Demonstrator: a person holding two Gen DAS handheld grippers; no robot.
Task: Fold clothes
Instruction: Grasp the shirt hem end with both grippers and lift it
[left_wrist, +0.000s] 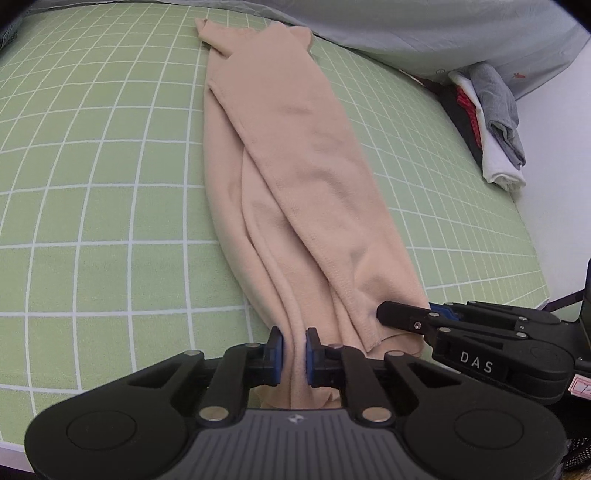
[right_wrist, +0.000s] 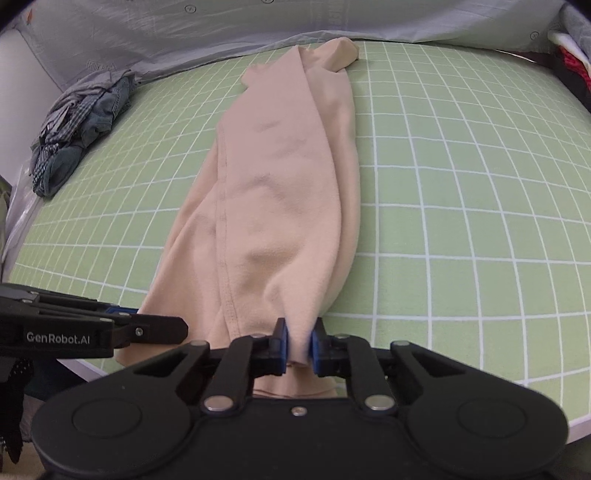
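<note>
A beige fleece garment lies folded into a long narrow strip on the green checked bed, running away from me; it also shows in the right wrist view. My left gripper is shut on the left near corner of its near edge. My right gripper is shut on the right near corner. In the left wrist view the right gripper shows at the right, beside the cloth. In the right wrist view the left gripper shows at the left. The near edge is lifted a little at the bed's front edge.
The green checked sheet covers the bed. A stack of folded clothes sits at the far right by the white wall. A heap of blue and plaid clothes lies at the far left. A grey quilt runs along the back.
</note>
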